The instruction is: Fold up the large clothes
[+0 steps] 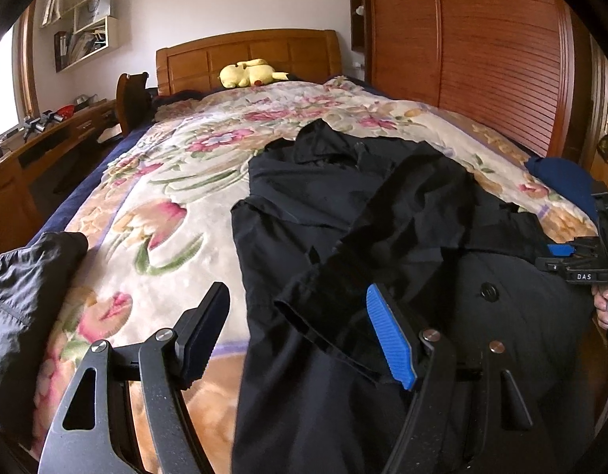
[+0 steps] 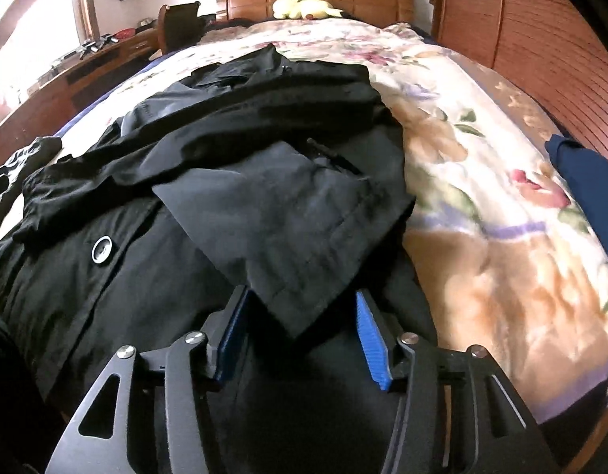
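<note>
A large black coat (image 1: 383, 205) lies front up on the floral blanket (image 1: 165, 205) of a bed, collar toward the headboard. Both sleeves are folded across its chest. My left gripper (image 1: 300, 296) is open over the coat's left edge, with one sleeve's cuff (image 1: 315, 324) lying loose between its fingers. My right gripper (image 2: 302, 295) is open too, and the other sleeve's cuff (image 2: 296, 288) rests between its blue pads (image 2: 369, 339) without being pinched. A round button (image 2: 102, 250) shows on the coat's front. In the left wrist view the right gripper (image 1: 580, 264) appears at the right edge.
A crumpled dark jacket (image 1: 23, 296) lies at the bed's near left. A blue garment (image 2: 588, 197) sits at the right edge. A yellow plush toy (image 1: 248, 73) rests by the wooden headboard (image 1: 244, 51). A wardrobe (image 1: 481, 47) stands right, a desk (image 1: 47, 138) left.
</note>
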